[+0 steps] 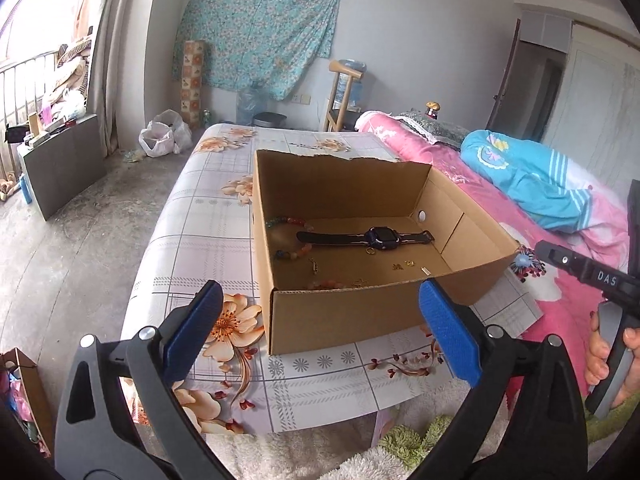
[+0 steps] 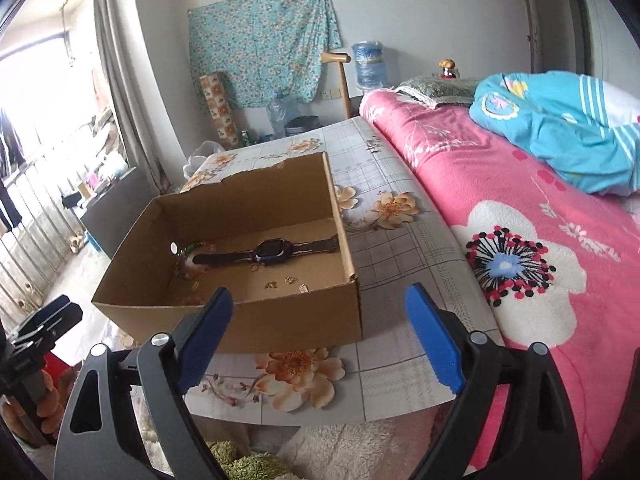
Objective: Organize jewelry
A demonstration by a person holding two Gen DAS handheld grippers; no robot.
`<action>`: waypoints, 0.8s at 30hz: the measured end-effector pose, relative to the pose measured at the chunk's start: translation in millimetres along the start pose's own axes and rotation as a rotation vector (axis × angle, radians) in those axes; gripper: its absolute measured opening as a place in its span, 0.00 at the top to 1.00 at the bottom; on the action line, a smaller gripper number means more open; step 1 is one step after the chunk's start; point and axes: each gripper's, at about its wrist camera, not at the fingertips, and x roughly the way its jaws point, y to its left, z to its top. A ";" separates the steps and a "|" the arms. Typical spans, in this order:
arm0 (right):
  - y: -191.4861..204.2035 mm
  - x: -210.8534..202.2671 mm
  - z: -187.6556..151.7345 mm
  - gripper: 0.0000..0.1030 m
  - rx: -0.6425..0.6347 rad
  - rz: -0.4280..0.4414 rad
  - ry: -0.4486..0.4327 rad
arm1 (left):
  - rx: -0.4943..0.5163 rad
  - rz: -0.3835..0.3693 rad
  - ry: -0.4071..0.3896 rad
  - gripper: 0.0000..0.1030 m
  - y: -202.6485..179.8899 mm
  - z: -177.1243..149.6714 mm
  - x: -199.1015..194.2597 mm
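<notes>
You are viewing a brown cardboard box (image 1: 344, 312) holding a navy smartwatch (image 1: 380, 236), on a grey-checked, orange-flowered tablecloth (image 1: 200, 216) beside a pink floral blanket (image 2: 520, 216).

A lived-in home bedroom: a bed with a pink floral blanket (image 2: 540, 240) fills the right of the frame, a blue quilt (image 2: 568, 132) bunched on it, a floral sheet (image 1: 260, 28) pinned to the far wall, curtains (image 1: 120, 60) at upper left.
</notes>
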 end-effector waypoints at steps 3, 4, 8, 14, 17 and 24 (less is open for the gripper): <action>21.0 -7.1 -3.9 0.08 -0.061 0.022 -0.029 | 0.006 0.005 -0.012 0.08 -9.3 2.3 -2.9; 26.4 -10.6 -2.8 0.07 -0.077 0.027 -0.053 | 0.010 0.006 -0.018 0.08 -11.5 2.6 -4.1; 45.8 -32.1 8.4 0.06 -0.121 -0.036 -0.190 | -0.004 0.070 -0.055 0.08 -19.0 8.0 -7.1; 56.6 -40.4 17.1 0.06 -0.100 -0.002 -0.232 | -0.024 0.170 -0.051 0.08 -25.6 19.8 -0.4; 57.4 -23.0 13.7 0.06 -0.108 -0.030 -0.145 | -0.002 0.191 0.022 0.08 -30.2 18.4 12.1; 39.1 22.0 -6.8 0.06 -0.038 -0.046 0.106 | -0.078 0.181 0.199 0.08 -23.3 -0.2 39.9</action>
